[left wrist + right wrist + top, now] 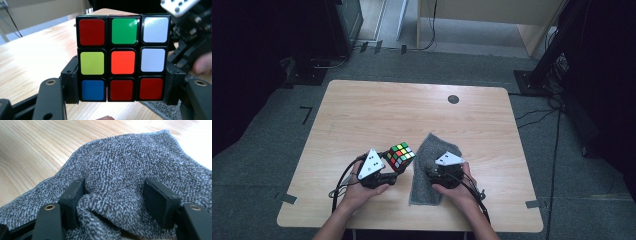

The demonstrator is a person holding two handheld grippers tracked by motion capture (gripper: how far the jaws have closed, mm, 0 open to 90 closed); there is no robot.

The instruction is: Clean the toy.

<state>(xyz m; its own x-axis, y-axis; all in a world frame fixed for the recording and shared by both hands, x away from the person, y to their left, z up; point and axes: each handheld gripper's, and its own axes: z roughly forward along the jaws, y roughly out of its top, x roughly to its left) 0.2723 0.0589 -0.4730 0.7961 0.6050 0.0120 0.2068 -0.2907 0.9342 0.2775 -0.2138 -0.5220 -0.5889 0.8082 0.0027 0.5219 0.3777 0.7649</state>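
A person sits at the near edge of a light wooden table (362, 110) with a two-jaw gripper in each hand. The left gripper (388, 165) is clamped on a Rubik's cube (401, 156), lifted clear of the tabletop at the near middle of the table, just left of a grey towel (432, 147). In the left gripper view the two black jaws press on the cube's left and right sides at its lower rows, and the face turned to the camera reads red, green, white along the top, yellow-green, orange, white across the middle, and blue, red, red at the bottom. The cube is held with that face square to the camera.

The grey towel lies on the table right of the cube, stretching from the near side towards the middle, its far end slightly rumpled and raised. The right gripper (438, 167) rests down on the towel's near half. In the right gripper view its jaws stand moderately apart with a bunched fold of the towel (112, 200) between them; the left pad touches the cloth, while the right pad looks just beside it, so a firm pinch cannot be told.

A small dark round mark (453, 99) sits on the table's far right part, well apart from both grippers
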